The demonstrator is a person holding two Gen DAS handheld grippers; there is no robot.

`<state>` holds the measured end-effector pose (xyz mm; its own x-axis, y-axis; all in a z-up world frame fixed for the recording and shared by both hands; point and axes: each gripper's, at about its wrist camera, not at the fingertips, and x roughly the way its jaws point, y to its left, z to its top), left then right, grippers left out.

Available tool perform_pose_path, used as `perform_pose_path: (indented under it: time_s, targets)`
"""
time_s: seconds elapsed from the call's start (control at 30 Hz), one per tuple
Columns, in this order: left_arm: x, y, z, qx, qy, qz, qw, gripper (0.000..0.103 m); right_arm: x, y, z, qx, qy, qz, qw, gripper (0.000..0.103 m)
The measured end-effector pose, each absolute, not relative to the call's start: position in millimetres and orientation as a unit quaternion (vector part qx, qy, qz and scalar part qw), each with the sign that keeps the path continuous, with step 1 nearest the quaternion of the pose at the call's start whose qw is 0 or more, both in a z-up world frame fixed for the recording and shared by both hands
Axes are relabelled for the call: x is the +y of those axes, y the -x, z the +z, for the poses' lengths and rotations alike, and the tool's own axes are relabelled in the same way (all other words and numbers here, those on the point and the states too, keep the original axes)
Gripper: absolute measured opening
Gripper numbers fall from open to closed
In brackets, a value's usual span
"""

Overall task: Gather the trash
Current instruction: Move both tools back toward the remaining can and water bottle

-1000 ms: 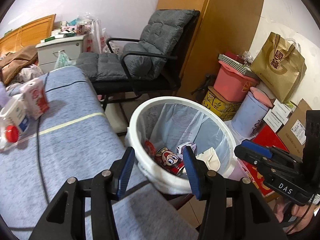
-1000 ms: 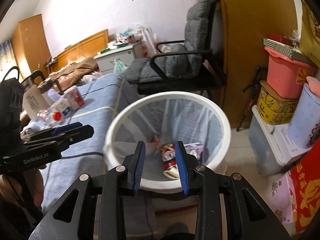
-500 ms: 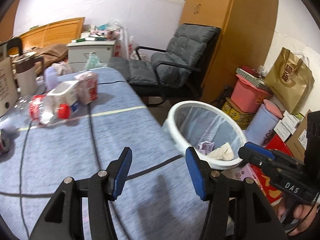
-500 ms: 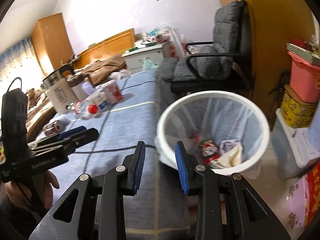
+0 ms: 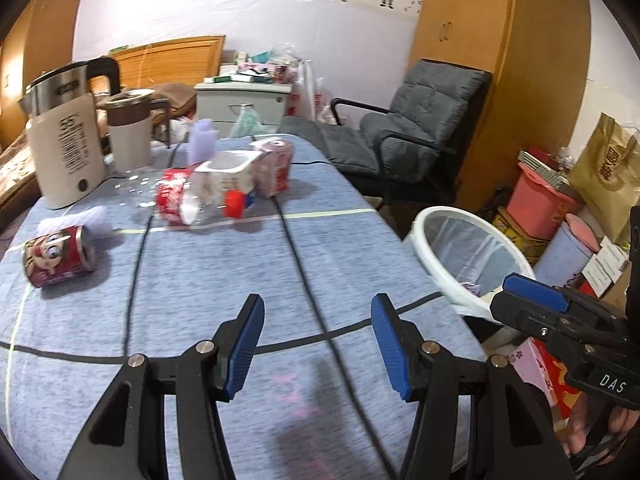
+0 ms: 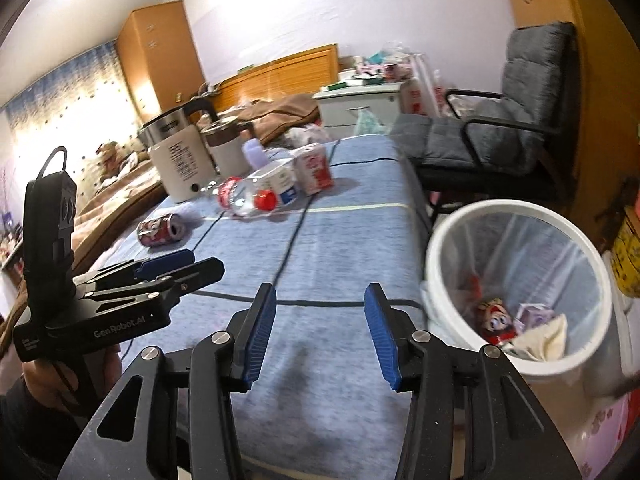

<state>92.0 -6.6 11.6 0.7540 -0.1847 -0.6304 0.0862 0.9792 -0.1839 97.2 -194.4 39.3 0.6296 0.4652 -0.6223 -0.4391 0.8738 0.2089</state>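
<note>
Both claws are spread wide and hold nothing: the left gripper hangs over the near end of the blue table, and the right gripper hangs over the table's near right edge. Trash lies at the far end: a red can on its side at the far left, a clear bottle with a red cap lying flat, a white tub touching it, and a pink carton just beside the tub. A white bin stands just right of the table, holding a red can, a small carton and crumpled paper. Two kettles stand at the far left.
</note>
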Motion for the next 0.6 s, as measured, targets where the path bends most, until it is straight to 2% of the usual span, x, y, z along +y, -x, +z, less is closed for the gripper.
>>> perform_pose_path:
  time_s: [0.5,0.6]
  targets:
    - [82,-91,9,0.334,0.082,-0.003,0.939,0.063,-134,-142,31,0.362,0.021,0.291,0.885,0.048]
    - [103,-94,11,0.326,0.072,0.011,0.942,0.063,-117,-157,30,0.359,0.030,0.300,0.883,0.055]
